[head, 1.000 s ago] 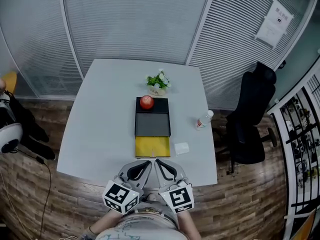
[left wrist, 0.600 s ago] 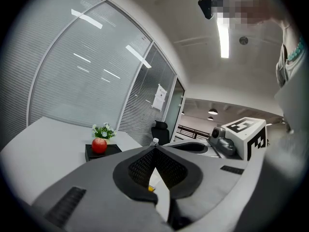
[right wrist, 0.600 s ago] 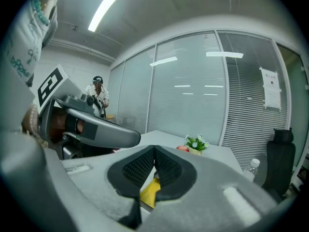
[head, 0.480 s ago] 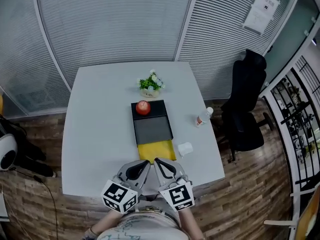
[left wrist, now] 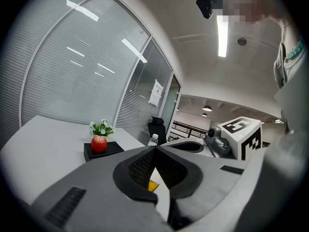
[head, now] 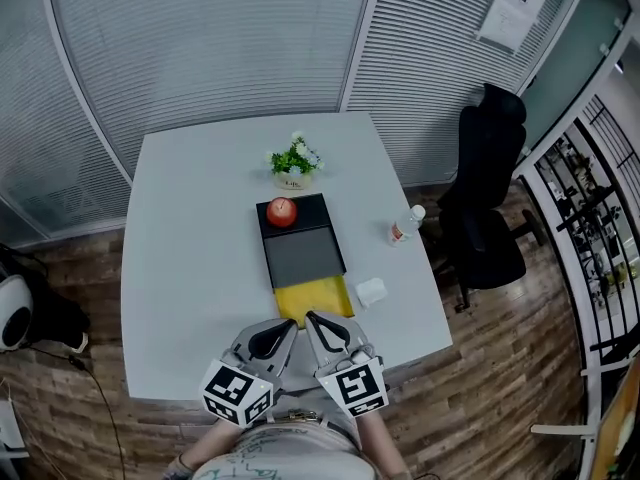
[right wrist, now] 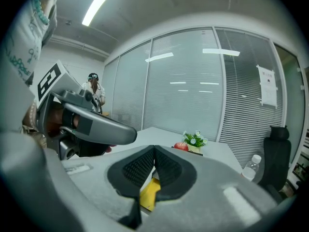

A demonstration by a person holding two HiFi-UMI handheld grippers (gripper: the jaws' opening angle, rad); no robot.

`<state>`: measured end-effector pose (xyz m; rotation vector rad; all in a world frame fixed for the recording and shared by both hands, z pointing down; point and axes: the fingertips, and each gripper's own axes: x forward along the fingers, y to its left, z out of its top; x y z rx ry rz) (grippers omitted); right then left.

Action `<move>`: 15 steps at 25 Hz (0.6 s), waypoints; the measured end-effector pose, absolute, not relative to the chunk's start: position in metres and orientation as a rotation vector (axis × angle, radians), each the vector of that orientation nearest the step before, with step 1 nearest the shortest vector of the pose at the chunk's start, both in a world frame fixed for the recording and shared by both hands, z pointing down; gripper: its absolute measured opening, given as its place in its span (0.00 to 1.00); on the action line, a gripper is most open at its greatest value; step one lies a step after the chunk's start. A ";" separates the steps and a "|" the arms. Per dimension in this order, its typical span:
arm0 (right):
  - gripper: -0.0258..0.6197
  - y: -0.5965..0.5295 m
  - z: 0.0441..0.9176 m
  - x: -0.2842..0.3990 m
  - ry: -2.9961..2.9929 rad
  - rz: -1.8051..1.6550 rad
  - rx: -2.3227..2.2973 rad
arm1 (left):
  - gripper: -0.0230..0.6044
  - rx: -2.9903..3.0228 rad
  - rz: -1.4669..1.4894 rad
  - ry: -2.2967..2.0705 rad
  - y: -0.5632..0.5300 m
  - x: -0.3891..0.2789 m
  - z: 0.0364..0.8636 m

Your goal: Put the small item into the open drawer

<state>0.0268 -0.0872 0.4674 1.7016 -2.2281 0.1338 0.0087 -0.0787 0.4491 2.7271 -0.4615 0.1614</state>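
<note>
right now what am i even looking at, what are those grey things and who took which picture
No robot here: a person holds two hand-held grippers. The head view looks down from a camera on the person's head; the other two ride on the left gripper and right gripper, looking along their jaws. Both are shut and empty. On the table sit a black box with its yellow drawer open, an apple on top, a plant, a bottle and a small white item beside the drawer.
</note>
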 end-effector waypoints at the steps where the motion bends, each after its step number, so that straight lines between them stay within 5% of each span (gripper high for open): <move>1: 0.04 -0.088 0.467 0.029 -2.236 0.129 1.692 | 0.03 2.726 0.161 -0.468 -0.079 0.011 0.449; 15: 0.04 -0.103 0.451 0.076 -2.334 0.096 1.522 | 0.03 2.662 0.082 -0.654 -0.091 0.055 0.433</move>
